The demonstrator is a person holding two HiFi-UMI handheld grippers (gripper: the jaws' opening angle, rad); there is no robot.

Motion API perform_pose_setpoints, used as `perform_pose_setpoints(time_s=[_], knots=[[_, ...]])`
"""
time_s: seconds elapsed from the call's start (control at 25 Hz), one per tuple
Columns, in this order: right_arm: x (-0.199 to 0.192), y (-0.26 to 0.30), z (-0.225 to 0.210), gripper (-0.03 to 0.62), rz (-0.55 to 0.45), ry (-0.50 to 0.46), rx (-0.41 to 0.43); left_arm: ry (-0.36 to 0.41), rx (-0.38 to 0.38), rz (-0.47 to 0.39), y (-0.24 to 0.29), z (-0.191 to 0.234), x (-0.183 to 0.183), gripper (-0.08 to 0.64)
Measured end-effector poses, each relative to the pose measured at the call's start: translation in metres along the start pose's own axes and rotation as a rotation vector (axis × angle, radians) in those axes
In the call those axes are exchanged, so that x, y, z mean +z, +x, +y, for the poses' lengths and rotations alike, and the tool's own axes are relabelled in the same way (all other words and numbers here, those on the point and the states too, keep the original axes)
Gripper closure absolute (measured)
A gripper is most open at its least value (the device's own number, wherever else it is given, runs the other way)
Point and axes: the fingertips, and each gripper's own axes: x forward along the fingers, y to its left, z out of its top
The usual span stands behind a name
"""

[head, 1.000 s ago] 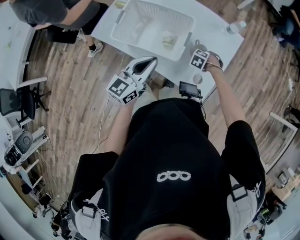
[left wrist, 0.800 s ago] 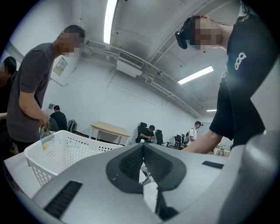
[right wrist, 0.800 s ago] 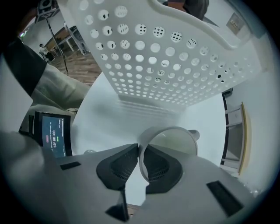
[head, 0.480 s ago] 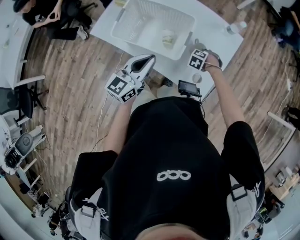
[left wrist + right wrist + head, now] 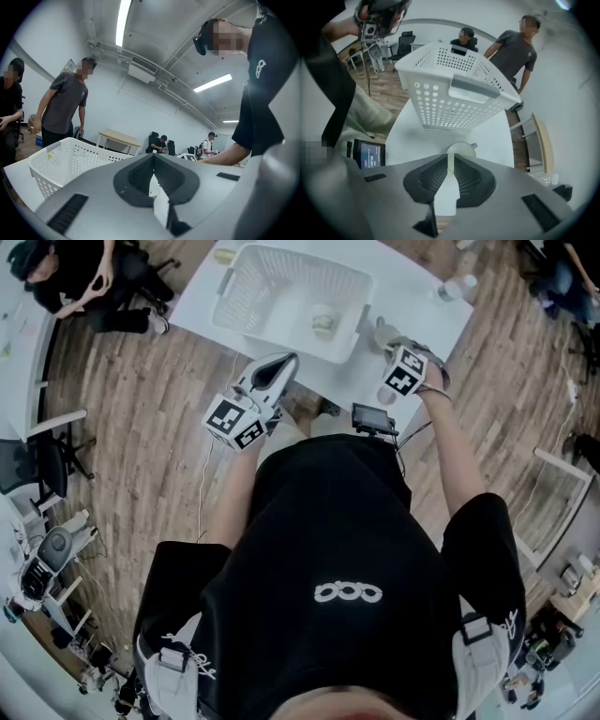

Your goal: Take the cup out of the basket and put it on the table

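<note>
Looking down from the head view, the pale cup [image 5: 323, 322] sits inside the white basket [image 5: 246, 292], near its right-hand wall, with neither gripper touching it. It reads as light and stiff with a thin, smooth wall, so probably a bit slippery. My call would be a pinch across the rim, one finger inside and one outside, held upright so it can't swing.

Over on the right, the right gripper [image 5: 451, 159] points steeply down, its fingers [image 5: 471, 180] pinching the thin rim of a second cup [image 5: 459, 149]. That one is round, with a small handle nub, and sits above the white surface [image 5: 412, 310] just beside the basket. Whether its base is clear of the surface I cannot tell.

The left gripper [image 5: 153, 159] is held level off the near edge, its fingers [image 5: 136, 178] pressed together on nothing.

Only the head view sees into the basket. The right gripper view gets just its perforated outer wall and grey handle, plus a small screen [image 5: 368, 154] by the person's body. The left gripper view catches the basket's rim from the side, contents hidden. The pinch on the rim shows only in the right gripper view.
</note>
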Motion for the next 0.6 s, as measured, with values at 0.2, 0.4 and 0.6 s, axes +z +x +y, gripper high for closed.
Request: perform_pose_setpoints(time_s=[0.2, 0.4, 0.6], knots=[[0.014, -0.063, -0.009, 0.545, -0.197, 0.222, -0.100, 0.017, -0.043, 0.020, 0.003, 0.007, 0.011, 0.551], [0.034, -0.130, -0.013, 0.555, -0.438, 0.508, -0.164, 0.026, -0.086, 0.033, 0.004, 0.021, 0.023, 0.551], [0.066, -0.180, -0.008, 0.568, -0.660, 0.763, -0.204, 0.029, -0.167, 0.054, 0.008, 0.040, 0.044, 0.551]])
